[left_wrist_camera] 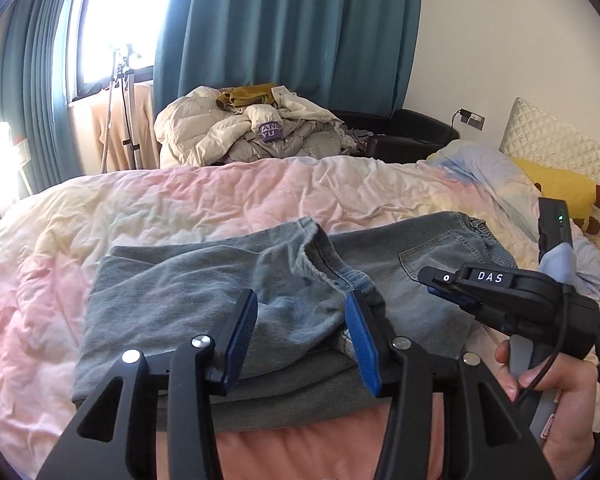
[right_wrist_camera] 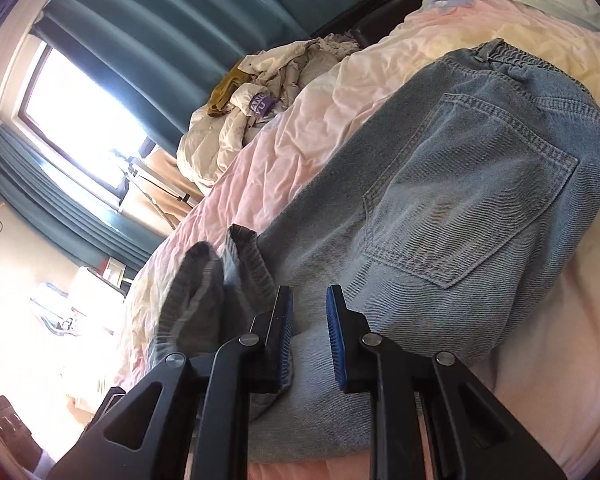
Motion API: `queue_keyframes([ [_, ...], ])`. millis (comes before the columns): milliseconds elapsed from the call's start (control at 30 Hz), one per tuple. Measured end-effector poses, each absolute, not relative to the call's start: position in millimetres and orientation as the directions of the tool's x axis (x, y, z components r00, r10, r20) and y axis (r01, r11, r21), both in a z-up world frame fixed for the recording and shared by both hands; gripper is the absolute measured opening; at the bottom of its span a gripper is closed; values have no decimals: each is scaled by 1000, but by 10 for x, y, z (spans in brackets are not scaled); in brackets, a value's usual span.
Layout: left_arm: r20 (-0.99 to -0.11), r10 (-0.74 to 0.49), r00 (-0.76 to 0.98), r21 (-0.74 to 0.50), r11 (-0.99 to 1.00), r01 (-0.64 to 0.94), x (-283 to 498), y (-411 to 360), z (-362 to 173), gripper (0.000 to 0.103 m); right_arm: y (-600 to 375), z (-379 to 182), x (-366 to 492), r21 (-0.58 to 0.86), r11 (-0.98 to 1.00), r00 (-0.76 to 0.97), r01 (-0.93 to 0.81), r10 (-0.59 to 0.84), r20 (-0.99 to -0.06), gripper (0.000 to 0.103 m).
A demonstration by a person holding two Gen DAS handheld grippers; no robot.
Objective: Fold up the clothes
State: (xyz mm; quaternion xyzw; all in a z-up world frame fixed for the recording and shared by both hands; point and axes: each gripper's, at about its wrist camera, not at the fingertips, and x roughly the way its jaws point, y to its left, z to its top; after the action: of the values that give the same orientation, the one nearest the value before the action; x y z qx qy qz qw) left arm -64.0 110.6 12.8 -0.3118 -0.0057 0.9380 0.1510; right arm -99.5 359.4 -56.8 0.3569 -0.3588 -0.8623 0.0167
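The left gripper (left_wrist_camera: 302, 332) is spread wide, its blue-padded fingers (left_wrist_camera: 242, 336) hanging just above the folded jeans (left_wrist_camera: 204, 304) with nothing between them. Beneath it lies a leg end with its hem turned over toward the seat. To its right, in the left wrist view, the right gripper (left_wrist_camera: 432, 282) lies tilted over the jeans, held by a hand (left_wrist_camera: 556, 392) wrapped around its handle; from this side its fingers look close together.

In its own camera, the right gripper (right_wrist_camera: 310, 340) shows a narrow gap between its pads, empty, with denim behind it. Whether either pad touches the cloth cannot be told. Just ahead, the back pocket (right_wrist_camera: 468, 204) faces up and the elastic waistband (right_wrist_camera: 504, 54) sits at the far end. Left of the fingers, two leg openings (right_wrist_camera: 220, 276) stand rumpled.

The jeans rest on a bed (left_wrist_camera: 180, 208) covered by a wrinkled pastel quilt of pink, yellow and blue. A yellow plush toy (left_wrist_camera: 560, 192) lies near the quilted headboard (left_wrist_camera: 552, 140). Beyond the bed is a pile of pale clothes and bedding (left_wrist_camera: 252, 128), backed by teal curtains (left_wrist_camera: 292, 28) and a bright window (left_wrist_camera: 128, 12).
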Motion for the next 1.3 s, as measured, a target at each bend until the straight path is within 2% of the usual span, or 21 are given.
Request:
queue_keyframes([
  [100,-575,276,-770,-120,-960,-254,-618,878,202,48,3439,-548,-1056,643,-748,-726,-164,-350,-592,25],
  [367,-604,209,-769,-131,-978,-163,-701,422,-25,48,3020,-521,-1321,618,-786,-673,-33,-440,-595,54],
  [533,-625,226,-747,-201,-971,-126,-803,248,-136,48,2941,-602,-1587,666,-746,-631,-3,-516,-580,59],
  [700,-616,260,-744,-271,-956,-109,-920,79,-200,48,2894,-519,-1652,653,-756,-663,37,-508,-550,61],
  [733,-619,278,-735,-294,-949,-111,-952,55,-221,50,2881,-500,-1656,650,-758,-671,50,-508,-541,61],
  [833,-623,301,-722,-326,-939,-111,-1042,3,-278,67,2824,-461,-1676,627,-775,-687,83,-500,-527,61],
  [933,-622,321,-714,-332,-934,-130,-1063,15,-296,78,2658,-563,-1761,524,-848,-667,86,-440,-602,61],
  [1000,-622,333,-709,-336,-931,-143,-1077,24,-308,88,2610,-643,-1806,493,-866,-657,77,-416,-629,60],
  [1033,-610,344,-714,-345,-926,-151,-1060,17,-295,95,2590,-673,-1824,472,-879,-654,72,-399,-642,54],
  [1067,-598,355,-719,-355,-921,-159,-1042,9,-281,101,2576,-685,-1837,440,-895,-657,67,-372,-656,42],
  [1100,-585,366,-724,-365,-916,-168,-1024,1,-267,103,2564,-689,-1848,412,-909,-662,64,-348,-664,34],
  [1133,-574,388,-721,-385,-905,-181,-1013,-13,-253,103,2567,-682,-1854,391,-918,-669,61,-328,-667,17],
  [1300,-516,448,-730,-439,-870,-224,-952,-78,-187,103,2636,-486,-1851,378,-922,-732,88,-317,-603,11],
])
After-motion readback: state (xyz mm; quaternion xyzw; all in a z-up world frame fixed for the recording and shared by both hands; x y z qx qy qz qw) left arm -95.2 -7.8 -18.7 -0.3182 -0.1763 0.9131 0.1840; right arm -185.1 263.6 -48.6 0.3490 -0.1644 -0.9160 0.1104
